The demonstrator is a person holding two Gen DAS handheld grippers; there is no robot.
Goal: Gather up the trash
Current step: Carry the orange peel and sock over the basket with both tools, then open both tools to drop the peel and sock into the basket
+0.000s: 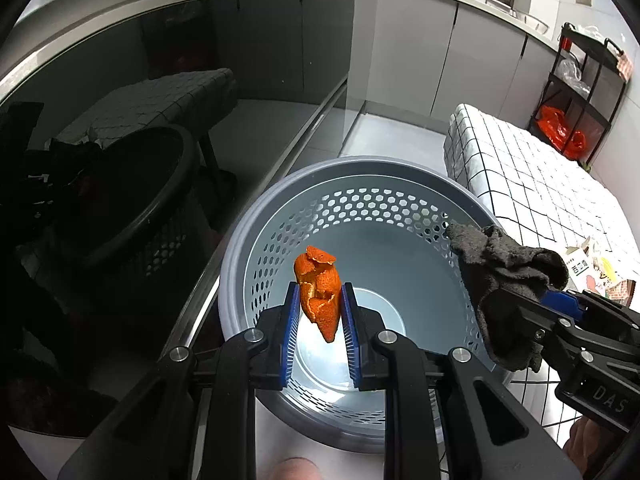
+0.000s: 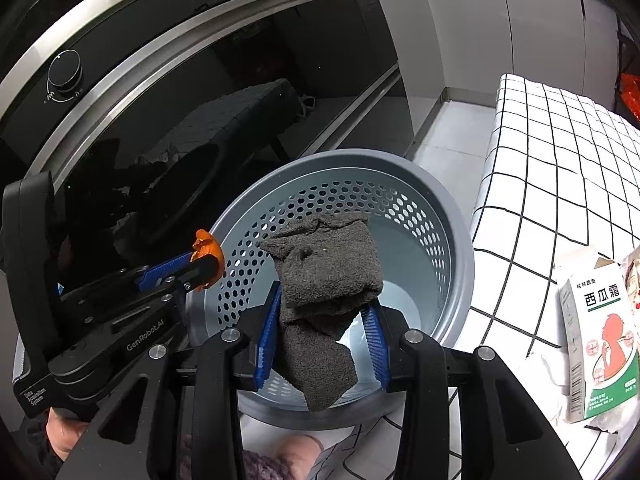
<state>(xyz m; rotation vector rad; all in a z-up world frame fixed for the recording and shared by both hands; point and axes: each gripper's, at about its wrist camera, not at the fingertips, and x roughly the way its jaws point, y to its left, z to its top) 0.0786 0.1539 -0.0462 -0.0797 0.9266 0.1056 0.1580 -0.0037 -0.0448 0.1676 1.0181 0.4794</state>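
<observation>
Left wrist: grey basket on pale floor — checked cloth beside.

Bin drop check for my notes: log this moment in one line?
left gripper: holds orange peel | right gripper: holds grey cloth | both over empty bin | nothing dropped yet

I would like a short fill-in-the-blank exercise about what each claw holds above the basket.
1. The left claw is shut on a piece of ____ fruit peel.
2. The right claw grips a crumpled dark grey ____.
3. Both hang over a round grey perforated plastic basket, which inside is ____.

Missing words: orange; cloth; empty
</observation>
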